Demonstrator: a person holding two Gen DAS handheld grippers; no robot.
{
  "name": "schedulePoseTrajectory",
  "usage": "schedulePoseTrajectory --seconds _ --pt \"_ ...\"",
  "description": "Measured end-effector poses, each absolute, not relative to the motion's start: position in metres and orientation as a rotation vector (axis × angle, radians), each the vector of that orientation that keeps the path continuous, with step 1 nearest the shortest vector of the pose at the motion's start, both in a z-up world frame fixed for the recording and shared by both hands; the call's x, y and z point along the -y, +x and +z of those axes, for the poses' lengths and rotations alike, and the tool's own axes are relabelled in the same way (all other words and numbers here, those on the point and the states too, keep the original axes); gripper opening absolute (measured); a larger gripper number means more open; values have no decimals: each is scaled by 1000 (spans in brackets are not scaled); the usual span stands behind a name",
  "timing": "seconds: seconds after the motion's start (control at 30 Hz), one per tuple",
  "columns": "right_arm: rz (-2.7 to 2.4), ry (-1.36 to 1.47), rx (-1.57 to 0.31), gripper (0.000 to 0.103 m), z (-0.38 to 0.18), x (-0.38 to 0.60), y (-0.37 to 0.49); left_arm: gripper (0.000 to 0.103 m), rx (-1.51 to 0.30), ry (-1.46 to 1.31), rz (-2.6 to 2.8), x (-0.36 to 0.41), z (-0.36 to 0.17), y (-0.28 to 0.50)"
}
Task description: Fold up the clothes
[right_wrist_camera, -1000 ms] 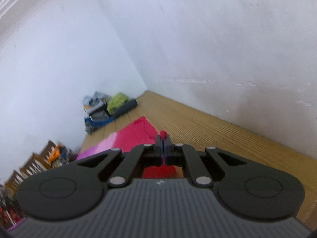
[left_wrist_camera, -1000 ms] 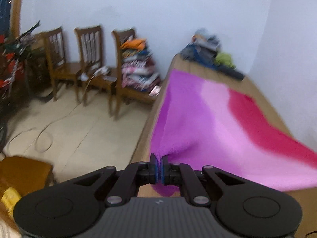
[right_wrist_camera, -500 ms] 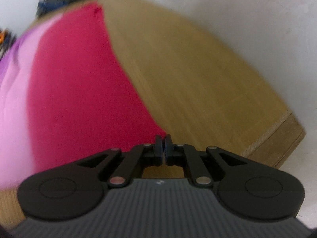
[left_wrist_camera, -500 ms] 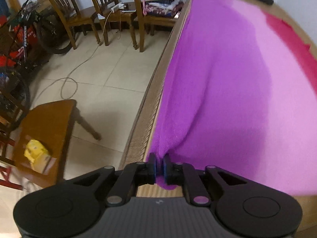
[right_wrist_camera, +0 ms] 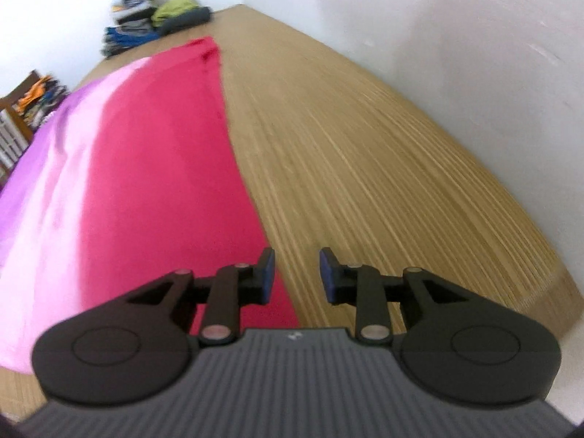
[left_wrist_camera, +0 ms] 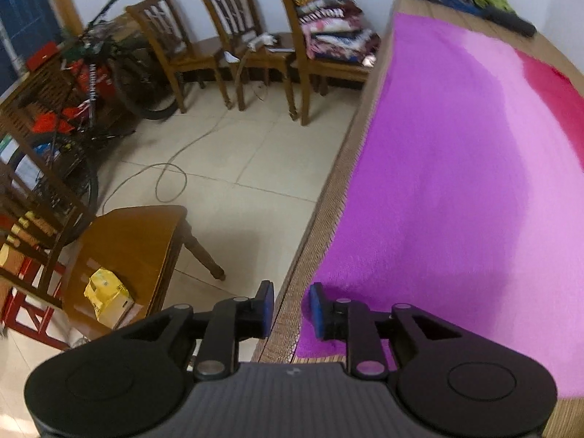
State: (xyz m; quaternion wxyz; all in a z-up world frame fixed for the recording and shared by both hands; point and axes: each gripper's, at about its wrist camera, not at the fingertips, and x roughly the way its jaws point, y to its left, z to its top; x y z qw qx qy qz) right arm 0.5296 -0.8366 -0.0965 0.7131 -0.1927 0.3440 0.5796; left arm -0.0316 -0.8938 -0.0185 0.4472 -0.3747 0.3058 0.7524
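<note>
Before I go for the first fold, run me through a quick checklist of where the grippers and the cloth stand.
1. Left gripper open, empty: ok.
2. Right gripper open, empty: ok.
3. Purple-pink-red cloth spread flat on the bamboo mat: ok.
4. Near purple corner within the left gripper's reach: ok.
5. Red edge beside the right gripper: ok.
6. Far edge clear of the clothes pile: ok.

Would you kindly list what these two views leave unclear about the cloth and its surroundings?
- Cloth, near edge: covered by the left gripper body in the left view and the right gripper body in the right view.
- Cloth's right side: cut off by the left view's frame.
- Garment type: no sleeves or collar visible.
- Far clothes pile: blurred and small; items indistinguishable.
- Wooden surface: motion-blurred.
</note>
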Motion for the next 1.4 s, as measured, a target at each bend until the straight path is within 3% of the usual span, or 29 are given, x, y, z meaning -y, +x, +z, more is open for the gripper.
schedulePoseTrajectory --seconds 0.13,0.4,0.6,0.7,1.0,1.4 --pt "1392 -432 -723 30 -89 798 525 26 -743 -891 1836 895 -8 -23" --pt "1484 -444 -719 30 -90 700 514 43 -564 -700 1905 880 39 -19" --pt "1514 -485 -737 30 -98 663 504 45 -460 -724 1911 842 50 -38" --pt "1505 -495 -728 30 -101 647 501 51 -498 -704 1773 802 30 -19" --pt "1445 -532 -717 30 -112 615 501 50 -679 -754 1622 679 -71 26" --pt "1483 -550 -643 29 -117 607 500 51 -721 -756 1590 673 -89 34"
